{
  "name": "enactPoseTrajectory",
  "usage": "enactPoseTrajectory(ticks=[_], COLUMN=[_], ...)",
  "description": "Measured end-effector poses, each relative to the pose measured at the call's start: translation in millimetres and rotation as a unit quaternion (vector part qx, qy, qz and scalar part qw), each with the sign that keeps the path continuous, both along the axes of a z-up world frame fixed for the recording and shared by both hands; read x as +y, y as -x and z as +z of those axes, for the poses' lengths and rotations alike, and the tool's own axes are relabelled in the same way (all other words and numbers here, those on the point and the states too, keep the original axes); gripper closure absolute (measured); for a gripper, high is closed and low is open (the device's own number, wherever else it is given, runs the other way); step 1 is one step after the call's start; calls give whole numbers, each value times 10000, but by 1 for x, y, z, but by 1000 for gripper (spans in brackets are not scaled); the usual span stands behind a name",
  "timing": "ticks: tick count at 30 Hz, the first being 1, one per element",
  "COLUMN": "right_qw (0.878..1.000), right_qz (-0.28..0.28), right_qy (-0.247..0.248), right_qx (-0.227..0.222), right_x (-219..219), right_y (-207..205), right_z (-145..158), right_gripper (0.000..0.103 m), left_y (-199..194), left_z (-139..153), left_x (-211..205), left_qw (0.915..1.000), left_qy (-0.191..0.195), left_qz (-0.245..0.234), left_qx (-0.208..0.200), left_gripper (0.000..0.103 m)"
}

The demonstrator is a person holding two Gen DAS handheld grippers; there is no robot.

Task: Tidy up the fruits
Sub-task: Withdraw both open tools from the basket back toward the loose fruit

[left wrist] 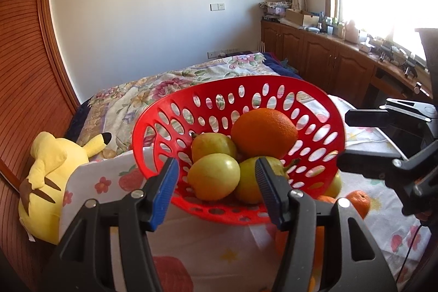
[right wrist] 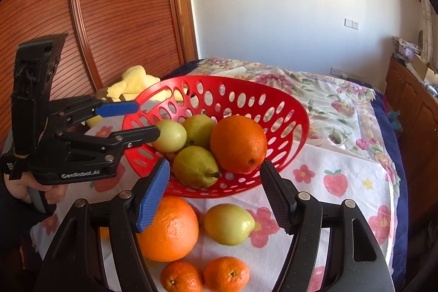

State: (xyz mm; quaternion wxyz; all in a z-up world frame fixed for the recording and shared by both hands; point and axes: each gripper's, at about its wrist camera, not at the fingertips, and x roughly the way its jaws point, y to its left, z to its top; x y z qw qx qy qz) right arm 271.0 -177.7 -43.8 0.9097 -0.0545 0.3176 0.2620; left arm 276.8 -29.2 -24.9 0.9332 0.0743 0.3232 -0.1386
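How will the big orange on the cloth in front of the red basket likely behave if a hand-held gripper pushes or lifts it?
The big orange looks round, so a push would probably roll it toward the tangerines beside it. Its large size suggests weight, needing widely opened jaws. The pebbled rind should grip reasonably well.

Colours here are loud lol. The basket (right wrist: 290, 111) is bright red plastic dotted with oval holes, holding a deep orange orange (right wrist: 238, 144) and yellow-green pears (right wrist: 195, 166). The tablecloth (right wrist: 342, 182) is white with red strawberries, pink flowers and little yellow stars. The bedspread (right wrist: 314, 89) is a pink-and-green floral with a navy edge. The Pikachu plush (left wrist: 52, 179) is yellow with brown stripes and a black ear tip. Both grippers (right wrist: 213, 190) are black with a blue pad.
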Motion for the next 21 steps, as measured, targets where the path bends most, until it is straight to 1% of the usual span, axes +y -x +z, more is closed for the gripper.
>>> enactPoseTrajectory(ticks=[5,9,17,21], right_qw=[9999,9997,9991,9988], right_qz=[-96,-185,-396,-484], right_qy=[-68,-128,-167,-117], right_qx=[6,39,55,23], right_x=[-4,-9,-22,-25], right_y=[15,30,68,86], right_z=[2,1,-4,-9], right_gripper=[31,29,28,28], left_y=[27,48,90,106], left_z=[5,4,-11,-23], left_x=[8,14,20,18], left_qw=[9998,9997,9995,9996], left_qy=[169,225,312,266], left_qz=[0,5,19,27], left_qx=[-84,-84,24,40], left_gripper=[43,43,42,42])
